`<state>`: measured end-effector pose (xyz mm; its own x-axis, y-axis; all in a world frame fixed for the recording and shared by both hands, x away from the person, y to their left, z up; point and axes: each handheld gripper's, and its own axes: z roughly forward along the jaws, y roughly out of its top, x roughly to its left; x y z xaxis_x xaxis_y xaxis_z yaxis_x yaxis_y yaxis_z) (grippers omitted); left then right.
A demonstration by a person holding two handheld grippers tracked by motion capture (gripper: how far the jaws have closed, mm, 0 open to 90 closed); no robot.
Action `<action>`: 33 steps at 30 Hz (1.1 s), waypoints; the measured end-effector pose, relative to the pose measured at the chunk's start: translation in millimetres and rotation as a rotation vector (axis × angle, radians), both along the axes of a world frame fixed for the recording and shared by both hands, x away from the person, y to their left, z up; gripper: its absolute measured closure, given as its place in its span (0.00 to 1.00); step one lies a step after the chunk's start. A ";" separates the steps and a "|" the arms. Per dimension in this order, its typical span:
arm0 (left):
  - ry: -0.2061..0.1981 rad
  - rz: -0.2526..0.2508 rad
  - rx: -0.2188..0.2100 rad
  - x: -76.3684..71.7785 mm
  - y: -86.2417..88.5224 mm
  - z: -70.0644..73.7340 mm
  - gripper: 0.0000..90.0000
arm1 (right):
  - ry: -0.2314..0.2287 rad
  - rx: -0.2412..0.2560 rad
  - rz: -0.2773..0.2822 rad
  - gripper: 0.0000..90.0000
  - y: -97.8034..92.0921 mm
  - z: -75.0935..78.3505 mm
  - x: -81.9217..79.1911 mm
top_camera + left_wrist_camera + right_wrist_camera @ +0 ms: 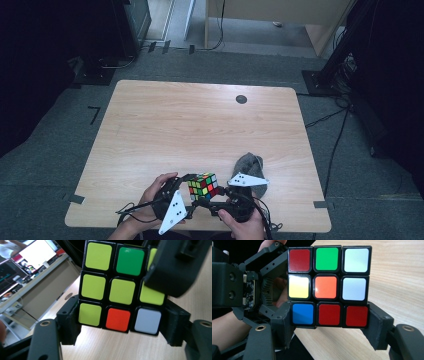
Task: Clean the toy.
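Your left tool (192, 196) and right tool (216, 196) each clamp a layer of the cube (202, 186), held between them above the desk (200, 125); the jaws grip at right angles.

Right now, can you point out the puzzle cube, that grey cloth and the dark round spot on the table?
Puzzle cube (202, 186), high view, on its top face.
Grey cloth (248, 164), high view, on the middle of the crumpled heap.
Dark round spot (241, 99), high view, on its centre, near the table's far edge.
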<state>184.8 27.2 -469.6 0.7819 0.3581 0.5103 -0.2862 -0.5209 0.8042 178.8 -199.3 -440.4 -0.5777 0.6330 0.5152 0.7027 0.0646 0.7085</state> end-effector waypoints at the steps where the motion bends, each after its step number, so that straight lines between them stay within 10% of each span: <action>1: -0.004 0.000 0.001 -0.1 0.4 -0.7 0.36 | -0.007 0.003 -0.006 0.37 -1.6 -0.3 0.4; 7: 0.141 0.033 -0.048 10.6 9.6 3.7 0.38 | -0.083 0.081 -0.041 0.24 -25.4 7.1 3.2; 11: 0.197 0.072 -0.090 19.9 18.4 4.5 0.38 | -0.180 0.141 -0.207 0.26 -60.2 7.3 4.5; 12: 0.214 0.081 -0.105 22.1 20.3 4.5 0.38 | -0.192 0.120 -0.259 0.25 -66.5 4.3 5.4; 16: 0.262 0.104 -0.149 27.0 25.2 7.0 0.38 | -0.203 -0.216 -0.473 0.26 -72.2 -25.9 16.2; 28: 0.357 0.128 -0.231 34.0 33.4 11.2 0.38 | -0.047 -0.483 -0.493 0.24 -58.5 -70.7 42.9; 33: 0.367 0.111 -0.241 33.5 33.7 12.3 0.38 | -0.063 -0.534 -0.480 0.30 -55.7 -73.4 43.2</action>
